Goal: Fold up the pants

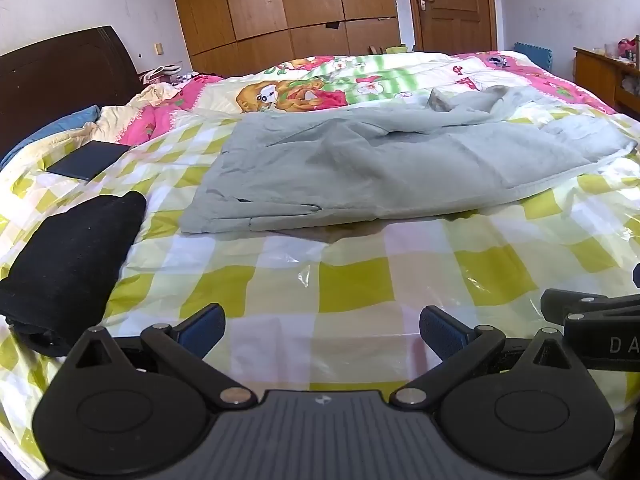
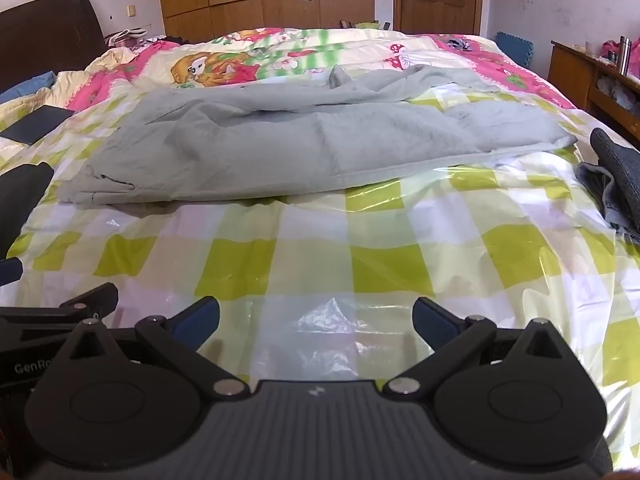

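Nearest the lens in the left wrist view, the left gripper (image 1: 322, 330) stands with its jaws spread wide and nothing between them; its blue-padded fingertips (image 1: 204, 330) hang over the checked plastic sheet (image 1: 352, 280), apart from every garment. At the right edge of that view a black part of the right gripper (image 1: 600, 332) shows just beside it.

From its own camera, the right gripper (image 2: 316, 320) is likewise wide open and empty, over a crinkled, shiny patch of the same yellow-green and white sheet (image 2: 312, 256). The left gripper's black body (image 2: 52, 320) sits at the lower left of this view.

Beyond both pairs of jaws, well apart from them, the grey pants (image 1: 380, 160) lie stretched crosswise on the sheet, loosely laid with rumpled folds along the far edge; in the right wrist view the pants (image 2: 280, 144) span most of the bed's width.

Left of the pants a folded black garment (image 1: 76, 256) rests on the sheet, and further back a dark flat rectangular object (image 1: 88, 160) lies near the pillows. Right of the pants, a dark grey garment (image 2: 616, 176) lies at the bed's edge.

Behind the pants a pink cartoon-print quilt (image 1: 304, 92) covers the bed, with a dark headboard (image 1: 60, 76) on the left, a wooden wardrobe (image 1: 280, 4) and a door (image 1: 452, 4) at the far wall.
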Demonstrator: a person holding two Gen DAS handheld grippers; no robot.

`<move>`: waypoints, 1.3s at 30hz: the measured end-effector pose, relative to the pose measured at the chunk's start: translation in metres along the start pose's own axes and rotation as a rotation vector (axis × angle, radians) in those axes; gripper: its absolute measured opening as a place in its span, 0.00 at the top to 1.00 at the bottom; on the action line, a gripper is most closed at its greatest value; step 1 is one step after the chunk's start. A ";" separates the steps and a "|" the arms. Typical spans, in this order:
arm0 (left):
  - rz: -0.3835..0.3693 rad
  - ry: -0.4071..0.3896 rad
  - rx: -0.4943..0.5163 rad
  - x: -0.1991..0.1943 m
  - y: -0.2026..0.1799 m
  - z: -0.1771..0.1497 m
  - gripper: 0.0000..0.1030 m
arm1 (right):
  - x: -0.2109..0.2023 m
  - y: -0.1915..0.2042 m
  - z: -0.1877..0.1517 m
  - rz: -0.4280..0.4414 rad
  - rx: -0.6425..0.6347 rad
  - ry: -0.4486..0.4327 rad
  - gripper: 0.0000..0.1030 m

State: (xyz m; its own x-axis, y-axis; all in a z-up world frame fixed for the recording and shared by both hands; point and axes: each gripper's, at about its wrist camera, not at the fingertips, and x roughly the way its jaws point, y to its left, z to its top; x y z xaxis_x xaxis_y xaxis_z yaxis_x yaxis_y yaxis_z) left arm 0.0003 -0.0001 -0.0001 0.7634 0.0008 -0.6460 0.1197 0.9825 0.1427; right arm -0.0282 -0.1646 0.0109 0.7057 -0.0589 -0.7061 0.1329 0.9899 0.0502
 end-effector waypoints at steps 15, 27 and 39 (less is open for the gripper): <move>-0.034 -0.010 -0.034 0.000 0.008 -0.002 0.00 | 0.001 0.006 -0.004 -0.028 -0.030 0.011 0.01; -0.038 -0.006 -0.036 0.001 0.010 -0.003 0.00 | 0.003 0.008 -0.005 -0.038 -0.040 0.017 0.01; -0.039 -0.006 -0.037 0.001 0.010 -0.003 0.00 | 0.004 0.007 -0.006 -0.034 -0.038 0.022 0.01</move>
State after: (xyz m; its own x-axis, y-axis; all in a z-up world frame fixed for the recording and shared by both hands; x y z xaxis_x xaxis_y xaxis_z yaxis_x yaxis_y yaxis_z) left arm 0.0004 0.0104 -0.0022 0.7624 -0.0384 -0.6459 0.1256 0.9880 0.0895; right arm -0.0282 -0.1572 0.0042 0.6854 -0.0903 -0.7226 0.1301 0.9915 -0.0005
